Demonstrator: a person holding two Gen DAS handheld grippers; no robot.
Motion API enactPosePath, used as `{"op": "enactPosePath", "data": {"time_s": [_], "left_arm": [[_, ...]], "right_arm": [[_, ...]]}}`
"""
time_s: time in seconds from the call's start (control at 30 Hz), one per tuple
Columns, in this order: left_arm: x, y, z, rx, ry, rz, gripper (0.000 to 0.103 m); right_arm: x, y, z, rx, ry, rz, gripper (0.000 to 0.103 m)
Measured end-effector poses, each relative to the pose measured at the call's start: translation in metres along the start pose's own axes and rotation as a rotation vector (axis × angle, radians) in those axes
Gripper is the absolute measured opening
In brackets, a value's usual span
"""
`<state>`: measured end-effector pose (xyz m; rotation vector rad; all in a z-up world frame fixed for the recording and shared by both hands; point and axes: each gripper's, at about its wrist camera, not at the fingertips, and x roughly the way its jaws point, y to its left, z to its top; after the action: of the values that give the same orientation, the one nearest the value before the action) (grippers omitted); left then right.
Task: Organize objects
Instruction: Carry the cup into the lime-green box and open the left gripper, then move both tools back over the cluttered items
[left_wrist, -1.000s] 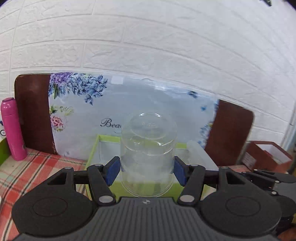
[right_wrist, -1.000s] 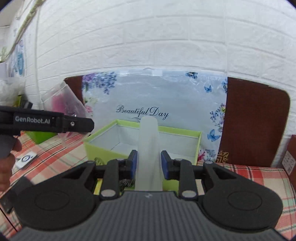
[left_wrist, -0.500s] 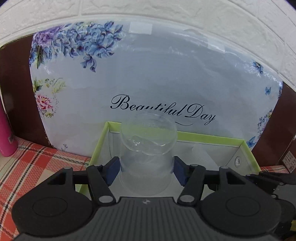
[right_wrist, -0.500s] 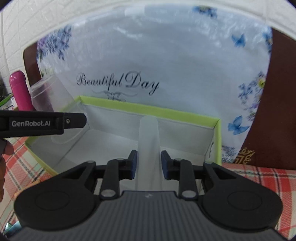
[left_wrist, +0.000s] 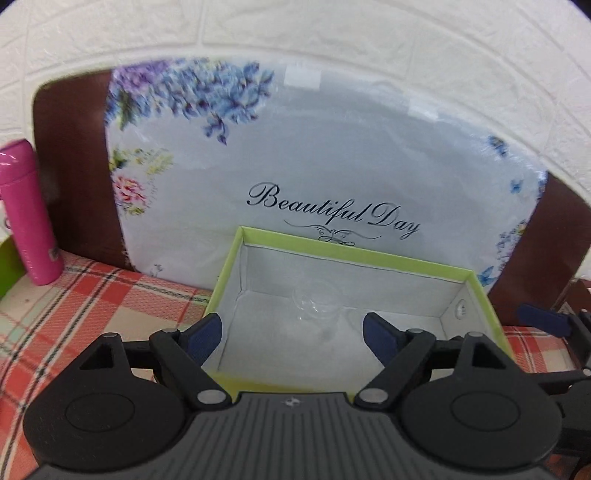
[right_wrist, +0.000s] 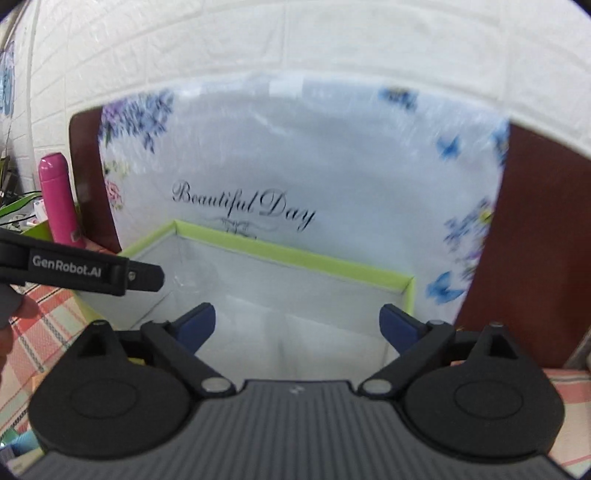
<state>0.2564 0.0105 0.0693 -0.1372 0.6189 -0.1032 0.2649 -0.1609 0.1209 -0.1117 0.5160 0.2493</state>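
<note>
An open green-rimmed box with a white inside stands on the checked cloth against a flowered board. A clear plastic cup rests inside it, faint against the white floor. My left gripper hovers over the box's near edge, its jaws opening, the pads clear of the cup. My right gripper hangs over the same box, its jaws opening wide with nothing pressed between them. A frosted white piece lies blurred on the box floor below it. The clear cup shows faintly at the box's left.
A pink bottle stands left of the box by a brown board. The flowered "Beautiful Day" board leans on the white brick wall behind. The left gripper's finger and a person's hand reach in from the left.
Both grippers came forward over the box and sank a little. The left let go of the clear cup and the right let go of the frosted piece; both now sit in the box.
</note>
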Motion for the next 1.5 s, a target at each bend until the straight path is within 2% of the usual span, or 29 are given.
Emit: {"op": "enactPosePath", "data": {"time_s": [0.13,0.27,0.5,0.6,0.7,0.87,0.9,1.03,1.2,1.27,1.3,1.4,1.43,1.5], "left_arm": [[-0.048,0.000,-0.021,0.009,-0.048,0.003,0.087],[-0.081,-0.004,-0.052,0.052,-0.054,0.021,0.087],[-0.106,-0.004,-0.115,0.071,0.022,-0.009,0.087],[-0.109,-0.003,-0.138,0.058,0.062,-0.037,0.087],[-0.114,0.001,-0.154,0.054,0.074,-0.042,0.087],[-0.123,-0.003,-0.157,0.062,0.071,-0.099,0.078],[-0.124,-0.007,-0.156,0.074,0.062,-0.102,0.078],[-0.118,-0.021,-0.151,0.126,0.033,-0.102,0.078],[-0.080,-0.016,-0.153,0.106,0.105,-0.047,0.078],[-0.077,-0.016,-0.154,0.110,0.089,-0.048,0.078],[-0.076,-0.015,-0.154,0.113,0.091,-0.052,0.076],[-0.078,-0.014,-0.156,0.123,0.128,-0.093,0.043],[-0.082,-0.012,-0.158,0.113,0.133,-0.109,0.036],[-0.090,-0.010,-0.162,0.110,0.137,-0.135,0.028]], "right_arm": [[-0.055,-0.003,-0.012,-0.003,-0.061,-0.036,0.103],[-0.109,-0.001,-0.036,0.019,-0.100,-0.064,0.103],[-0.164,0.004,-0.098,0.095,-0.046,-0.083,0.103],[-0.174,0.008,-0.126,0.131,-0.001,-0.097,0.103],[-0.181,0.017,-0.152,0.114,0.044,-0.143,0.103],[-0.187,0.025,-0.186,0.116,0.111,-0.177,0.100],[-0.187,0.024,-0.188,0.131,0.115,-0.167,0.097],[-0.187,0.025,-0.183,0.121,0.090,-0.168,0.095],[-0.186,0.025,-0.183,0.132,0.091,-0.154,0.094],[-0.185,0.024,-0.185,0.138,0.096,-0.160,0.094],[-0.185,0.023,-0.186,0.143,0.099,-0.162,0.094],[-0.178,0.020,-0.185,0.160,0.119,-0.166,0.091],[-0.176,0.020,-0.184,0.159,0.123,-0.165,0.090],[-0.170,0.022,-0.181,0.146,0.123,-0.163,0.088]]}}
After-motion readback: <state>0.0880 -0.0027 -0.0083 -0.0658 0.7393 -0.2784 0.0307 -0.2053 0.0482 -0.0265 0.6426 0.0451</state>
